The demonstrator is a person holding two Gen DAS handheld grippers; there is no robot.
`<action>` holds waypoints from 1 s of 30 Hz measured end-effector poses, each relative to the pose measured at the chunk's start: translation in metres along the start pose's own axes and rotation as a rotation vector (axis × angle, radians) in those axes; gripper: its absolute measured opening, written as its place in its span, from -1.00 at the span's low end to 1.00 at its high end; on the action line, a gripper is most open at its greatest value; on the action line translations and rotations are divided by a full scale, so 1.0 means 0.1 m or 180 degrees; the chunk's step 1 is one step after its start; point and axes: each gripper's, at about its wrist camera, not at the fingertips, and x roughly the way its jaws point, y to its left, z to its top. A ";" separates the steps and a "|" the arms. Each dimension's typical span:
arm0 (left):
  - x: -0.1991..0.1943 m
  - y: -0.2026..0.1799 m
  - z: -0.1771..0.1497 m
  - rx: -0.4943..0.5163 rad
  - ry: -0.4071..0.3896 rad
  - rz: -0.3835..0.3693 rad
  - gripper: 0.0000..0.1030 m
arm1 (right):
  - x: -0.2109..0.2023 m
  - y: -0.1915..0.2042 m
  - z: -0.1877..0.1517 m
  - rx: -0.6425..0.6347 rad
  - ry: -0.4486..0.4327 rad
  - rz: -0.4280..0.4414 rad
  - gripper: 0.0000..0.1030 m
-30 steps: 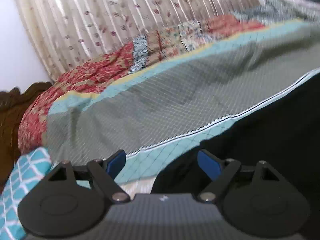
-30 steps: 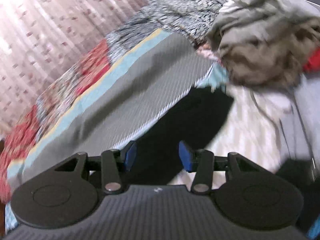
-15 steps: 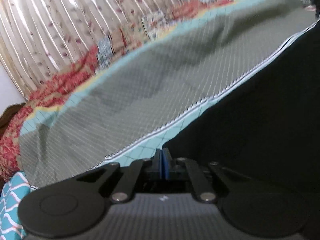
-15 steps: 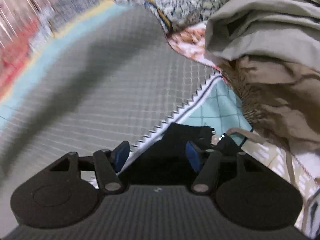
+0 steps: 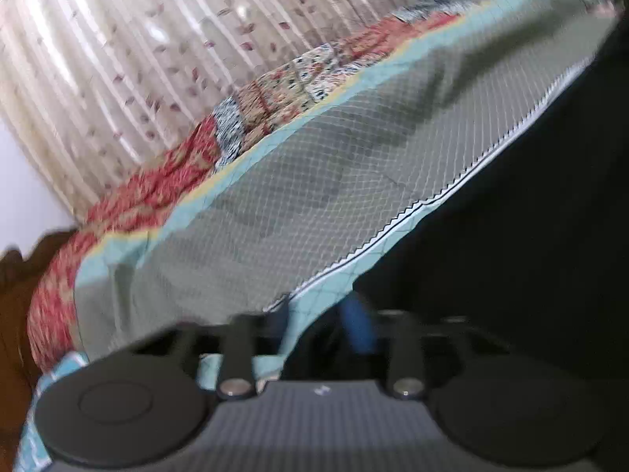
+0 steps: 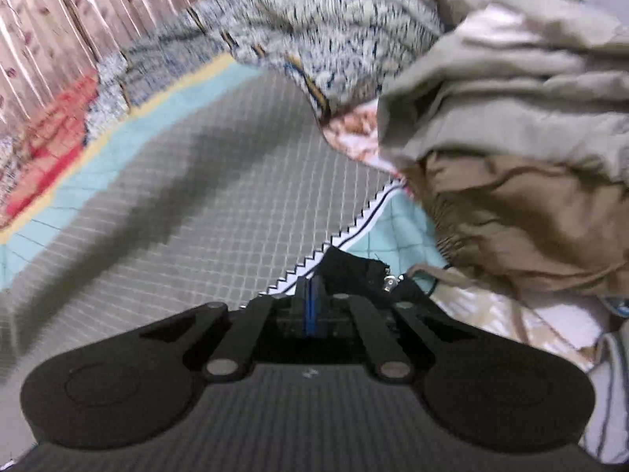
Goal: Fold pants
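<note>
The black pants (image 5: 511, 204) lie on the quilted bed cover and fill the right side of the left wrist view. My left gripper (image 5: 320, 324) sits at the pants' edge with its blue pads apart, blurred. In the right wrist view my right gripper (image 6: 310, 303) is shut, its blue pads pressed together on the corner of the black pants (image 6: 354, 271) near a small metal clasp.
A grey and teal quilted cover (image 6: 177, 196) spreads over the bed. A heap of beige and brown clothes (image 6: 511, 149) lies at the right. A patterned curtain (image 5: 137, 59) hangs behind the bed. A dark wooden bed frame (image 5: 15, 295) is at the left.
My left gripper, shut half a second ago, now has its pads apart. My right gripper has closed on the corner of the pants.
</note>
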 end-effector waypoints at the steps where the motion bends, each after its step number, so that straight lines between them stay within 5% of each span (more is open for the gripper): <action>1: 0.07 -0.03 0.02 0.0069 -0.0012 0.0017 0.10 | -0.06 -0.02 0.00 0.0005 -0.0033 0.0020 -0.95; 9: 0.78 -0.11 0.13 0.0132 0.0522 -0.0625 0.32 | -0.24 -0.04 0.03 0.0019 -0.0210 0.0045 -0.95; 11: 0.80 -0.08 0.16 0.0067 0.0493 -0.0781 -0.52 | -0.27 -0.01 0.02 0.0046 -0.0253 0.0052 -0.95; 13: 0.73 -0.08 0.17 0.0057 0.0456 -0.0684 -0.70 | -0.29 -0.01 0.00 0.0073 -0.0280 0.0074 -0.95; 21: -0.23 0.01 0.10 0.0095 -0.0242 -0.0115 -0.72 | -0.58 -0.13 -0.06 0.0299 -0.0505 0.0265 -0.95; 30: -1.86 -0.09 -0.43 -0.0134 -0.0670 0.0064 -0.73 | -1.81 -1.06 -0.69 0.0490 -0.0876 0.0523 -0.95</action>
